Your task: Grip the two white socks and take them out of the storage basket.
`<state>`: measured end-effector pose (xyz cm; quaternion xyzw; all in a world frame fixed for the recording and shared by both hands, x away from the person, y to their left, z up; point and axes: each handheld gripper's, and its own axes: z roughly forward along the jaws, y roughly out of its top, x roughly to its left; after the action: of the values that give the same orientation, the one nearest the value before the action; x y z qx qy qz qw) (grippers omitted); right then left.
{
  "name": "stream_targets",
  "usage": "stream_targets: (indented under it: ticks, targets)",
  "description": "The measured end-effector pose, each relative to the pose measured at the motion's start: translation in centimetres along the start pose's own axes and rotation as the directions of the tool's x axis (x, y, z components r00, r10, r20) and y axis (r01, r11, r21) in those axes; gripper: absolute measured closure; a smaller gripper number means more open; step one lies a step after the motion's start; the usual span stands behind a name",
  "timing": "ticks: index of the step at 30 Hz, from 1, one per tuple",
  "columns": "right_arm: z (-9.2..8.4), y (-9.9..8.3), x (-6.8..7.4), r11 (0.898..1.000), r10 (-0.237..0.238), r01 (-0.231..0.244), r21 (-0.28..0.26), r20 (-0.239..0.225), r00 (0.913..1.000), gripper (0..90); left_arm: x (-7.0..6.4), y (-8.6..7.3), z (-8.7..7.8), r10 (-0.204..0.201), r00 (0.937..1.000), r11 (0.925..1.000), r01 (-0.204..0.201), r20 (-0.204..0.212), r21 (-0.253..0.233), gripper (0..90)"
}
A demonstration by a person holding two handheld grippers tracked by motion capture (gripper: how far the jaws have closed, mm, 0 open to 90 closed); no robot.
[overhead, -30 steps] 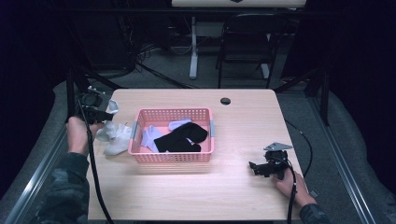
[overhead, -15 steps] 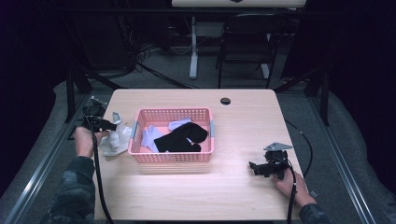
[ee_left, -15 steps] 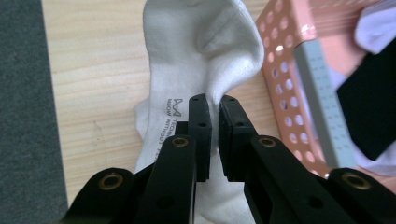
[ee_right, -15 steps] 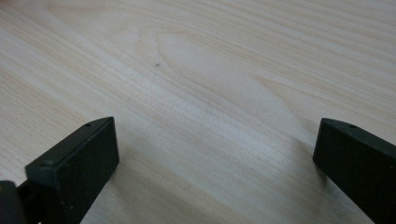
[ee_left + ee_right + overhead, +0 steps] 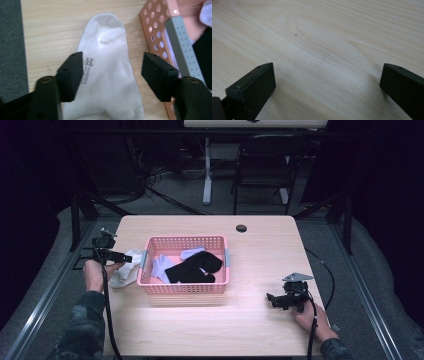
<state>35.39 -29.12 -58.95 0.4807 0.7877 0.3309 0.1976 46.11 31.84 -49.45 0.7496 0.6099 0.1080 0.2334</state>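
Now you are holding the left gripper (image 5: 111, 75) over the white sock (image 5: 107, 75), which is lying flat on the table (image 5: 260, 245) at its left edge, just beside the pink basket (image 5: 185, 289); its jaws have just been opening and are standing wide on either side of the sock without pressing it. Meanwhile you are resting the right gripper (image 5: 272, 299) near the table's near right corner, well apart from the basket, its jaws gaping wide over bare wood with nothing between them.
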Motion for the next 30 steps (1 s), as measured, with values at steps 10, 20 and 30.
stream_targets:
  ticks: [10,20,30]
  targets:
    - [0.0,0.0,0.0,1.0,-0.001,0.001,0.0,0.004,1.0,0.0,-1.2,-1.2,-3.6,0.058,0.9983,0.9957,-0.057,0.012,-0.073,15.1]
    - [0.0,0.0,0.0,1.0,0.001,-0.001,0.003,0.004,1.0,0.0,-2.7,-4.8,-5.2,0.116,0.9932,0.9904,-0.115,0.013,-0.078,0.0]
    - [0.0,0.0,0.0,1.0,0.003,-0.003,-0.003,0.005,1.0,0.0,-3.1,-8.9,-4.5,0.108,0.9937,0.9872,-0.103,0.033,-0.122,0.0]
